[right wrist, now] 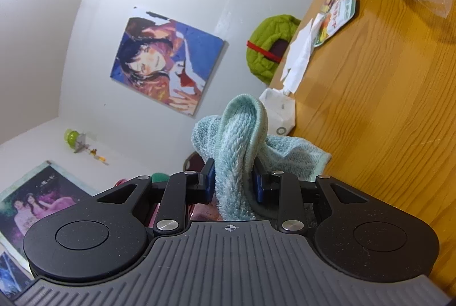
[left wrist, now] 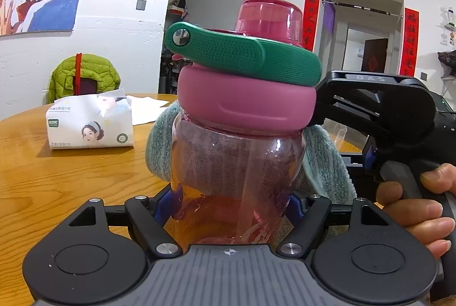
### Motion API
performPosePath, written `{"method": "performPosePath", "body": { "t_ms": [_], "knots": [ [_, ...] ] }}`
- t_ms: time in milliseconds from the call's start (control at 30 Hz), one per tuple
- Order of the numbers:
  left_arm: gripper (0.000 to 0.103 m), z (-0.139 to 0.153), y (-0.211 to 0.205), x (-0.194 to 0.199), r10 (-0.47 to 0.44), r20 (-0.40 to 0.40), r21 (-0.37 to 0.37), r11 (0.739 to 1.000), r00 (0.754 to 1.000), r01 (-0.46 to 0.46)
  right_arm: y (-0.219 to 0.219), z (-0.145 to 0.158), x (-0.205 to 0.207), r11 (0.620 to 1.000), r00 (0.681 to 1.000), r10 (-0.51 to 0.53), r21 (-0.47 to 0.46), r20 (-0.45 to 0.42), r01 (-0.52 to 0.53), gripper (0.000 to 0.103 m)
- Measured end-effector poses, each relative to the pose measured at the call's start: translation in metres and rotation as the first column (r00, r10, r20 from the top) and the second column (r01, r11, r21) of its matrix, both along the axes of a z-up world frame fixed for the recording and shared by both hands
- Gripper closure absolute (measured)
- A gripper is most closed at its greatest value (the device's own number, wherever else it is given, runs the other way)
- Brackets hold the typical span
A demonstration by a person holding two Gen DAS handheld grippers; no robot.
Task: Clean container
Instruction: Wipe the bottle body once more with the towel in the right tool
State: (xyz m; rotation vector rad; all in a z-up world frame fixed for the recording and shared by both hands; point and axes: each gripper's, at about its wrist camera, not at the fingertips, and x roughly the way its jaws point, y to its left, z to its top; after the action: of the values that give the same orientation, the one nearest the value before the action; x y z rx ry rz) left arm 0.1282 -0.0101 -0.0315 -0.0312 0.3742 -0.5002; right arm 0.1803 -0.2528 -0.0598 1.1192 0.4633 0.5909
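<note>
My left tool (left wrist: 230,202) clamps the base of the clear pink bottle (left wrist: 239,157), held upright above the table (left wrist: 57,180). My right tool (right wrist: 233,180), nearly closed, pinches the light-blue towel (right wrist: 242,140) against the bottle's far side; a tissue pack (left wrist: 91,123) lies beyond.

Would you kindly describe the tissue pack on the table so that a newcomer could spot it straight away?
Start at the round wooden table and look to the left of the clear bottle with its pink lid. There lies the tissue pack, in front of a green padded jacket over a chair. It is the only white soft pack, with a cartoon woman's head printed on its front.
</note>
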Motion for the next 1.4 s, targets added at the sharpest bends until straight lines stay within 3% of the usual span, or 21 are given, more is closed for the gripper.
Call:
{"method": "performPosePath", "body": {
  "t_ms": [100, 200, 333, 433, 700, 867, 967, 1000, 1167, 1267, 1333, 1400],
  "knots": [
    [0.011, 0.001, 0.001, -0.01, 0.021, 0.01, -0.009, 1.0, 1.0, -0.021, 0.0, -0.001, 0.001, 1.0, 1.0, 0.001, -0.009, -0.01, -0.001, 0.071],
    [0.011, 0.005, 0.001, -0.024, 0.049, 0.061, -0.012, 0.999, 0.997, -0.048, -0.001, -0.001, 0.001, 1.0, 1.0, 0.0, -0.012, -0.014, 0.0, 0.071],
    [0.023, 0.007, -0.003, -0.031, 0.104, 0.104, 0.029, 0.994, 0.989, -0.107, -0.002, -0.002, 0.001, 1.0, 1.0, -0.003, -0.016, -0.024, 0.003, 0.07],
    [0.031, 0.006, -0.003, -0.031, 0.082, 0.104, 0.023, 0.996, 0.991, -0.085, -0.004, -0.002, 0.001, 1.0, 1.0, -0.001, -0.016, -0.03, 0.001, 0.069],
    [0.031, 0.005, 0.008, -0.008, 0.036, 0.094, -0.013, 0.999, 0.995, -0.035, -0.004, -0.001, 0.0, 0.999, 0.999, -0.023, -0.043, -0.033, 0.022, 0.068],
    [0.019, 0.003, 0.003, -0.017, 0.047, 0.048, 0.008, 0.999, 0.998, -0.047, -0.004, -0.002, 0.001, 0.998, 0.998, -0.031, -0.047, -0.046, 0.029, 0.068],
    [0.03, 0.002, 0.003, -0.019, 0.038, 0.045, 0.011, 0.999, 0.998, -0.038, -0.006, -0.002, 0.001, 0.999, 0.998, -0.035, -0.037, -0.045, 0.034, 0.068],
    [0.034, 0.002, 0.004, -0.019, 0.043, 0.043, 0.009, 0.999, 0.998, -0.043, -0.006, -0.002, 0.0, 0.999, 0.999, -0.037, -0.025, -0.037, 0.036, 0.068],
    [0.034, 0.001, 0.007, -0.01, 0.039, 0.049, 0.015, 0.999, 0.998, -0.04, -0.016, -0.003, -0.006, 0.99, 0.997, -0.034, 0.136, 0.065, 0.025, 0.068],
    [0.034, 0.001, 0.007, -0.007, 0.041, 0.049, 0.018, 0.999, 0.998, -0.042, -0.015, -0.008, -0.003, 0.98, 0.998, -0.005, 0.2, 0.07, -0.009, 0.068],
    [0.034, 0.001, 0.007, -0.007, 0.043, 0.049, 0.018, 0.999, 0.998, -0.044, -0.009, -0.009, 0.001, 0.984, 0.999, 0.016, 0.175, 0.028, -0.021, 0.068],
    [0.034, 0.002, 0.008, -0.006, 0.046, 0.046, 0.01, 0.999, 0.998, -0.046, -0.004, -0.01, 0.005, 0.996, 0.999, 0.012, 0.088, -0.038, -0.008, 0.068]
  ]
}}
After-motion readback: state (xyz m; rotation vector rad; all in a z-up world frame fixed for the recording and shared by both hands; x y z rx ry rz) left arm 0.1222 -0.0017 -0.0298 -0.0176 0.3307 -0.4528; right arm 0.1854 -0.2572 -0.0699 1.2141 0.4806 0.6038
